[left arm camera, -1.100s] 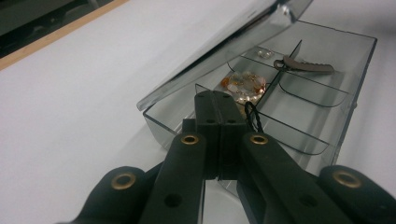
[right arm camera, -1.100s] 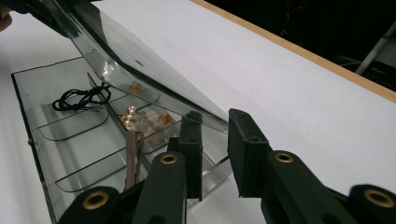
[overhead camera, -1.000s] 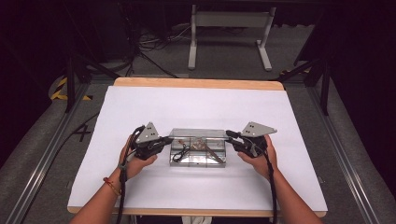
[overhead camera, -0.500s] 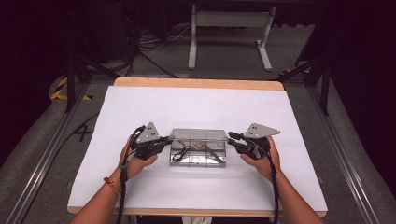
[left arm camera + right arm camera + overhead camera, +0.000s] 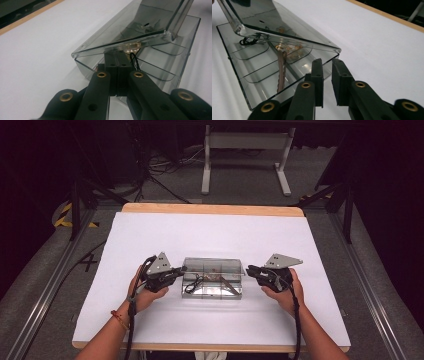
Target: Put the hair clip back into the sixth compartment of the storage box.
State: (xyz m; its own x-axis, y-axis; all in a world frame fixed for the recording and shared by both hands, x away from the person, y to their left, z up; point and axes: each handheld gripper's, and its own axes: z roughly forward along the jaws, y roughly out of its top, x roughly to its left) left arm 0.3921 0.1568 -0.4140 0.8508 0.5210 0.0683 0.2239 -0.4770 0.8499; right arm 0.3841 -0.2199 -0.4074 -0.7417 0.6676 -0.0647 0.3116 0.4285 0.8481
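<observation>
A clear plastic compartment box (image 5: 212,277) lies on the white table with its lid (image 5: 140,25) tilted half up. Inside are a black cord (image 5: 247,41), small golden pieces (image 5: 289,48) and a long pinkish clip (image 5: 280,72). My left gripper (image 5: 181,271) is shut, and its tips (image 5: 115,56) reach over the box's left end wall under the lid, beside the black cord (image 5: 134,60). My right gripper (image 5: 250,270) sits just off the box's right end. Its jaws (image 5: 327,62) have just been closing and stand a narrow gap apart with nothing between them.
White paper (image 5: 210,235) covers the table, with a wooden edge (image 5: 210,209) at the far side. Open paper lies all around the box. Beyond the table are a dark floor with cables and a grey stand (image 5: 245,155).
The right hand has shifted very slightly by the box's right end. The left hand and the box stay where they were.
</observation>
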